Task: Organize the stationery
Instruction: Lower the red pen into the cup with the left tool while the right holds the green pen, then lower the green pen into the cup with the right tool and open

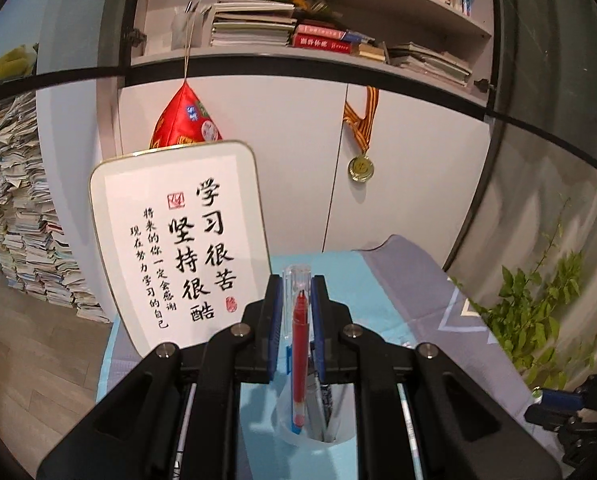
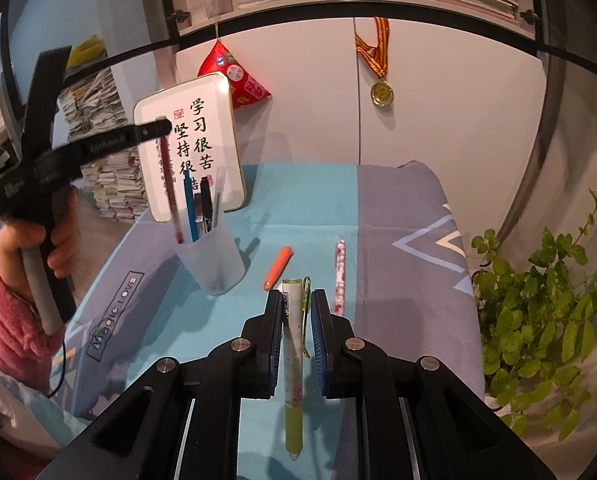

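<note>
My left gripper point(image 1: 296, 284) is shut on a red pen with a clear cap point(image 1: 299, 344), held upright with its lower end over the white translucent pen cup point(image 1: 286, 420). In the right wrist view the left gripper point(image 2: 160, 128) holds the red pen point(image 2: 170, 184) above the cup point(image 2: 214, 256), which holds several pens. My right gripper point(image 2: 296, 300) is shut on a yellow-green patterned pen point(image 2: 292, 360), above the cloth. An orange pen point(image 2: 278, 266) and a white-and-red patterned pen point(image 2: 340, 276) lie on the cloth.
A white calligraphy board point(image 2: 194, 144) stands behind the cup. The table carries a blue and grey cloth point(image 2: 398, 240). A green plant point(image 2: 546, 320) stands at the right. White cabinet doors, a hanging medal point(image 2: 381, 92) and bookshelves are behind.
</note>
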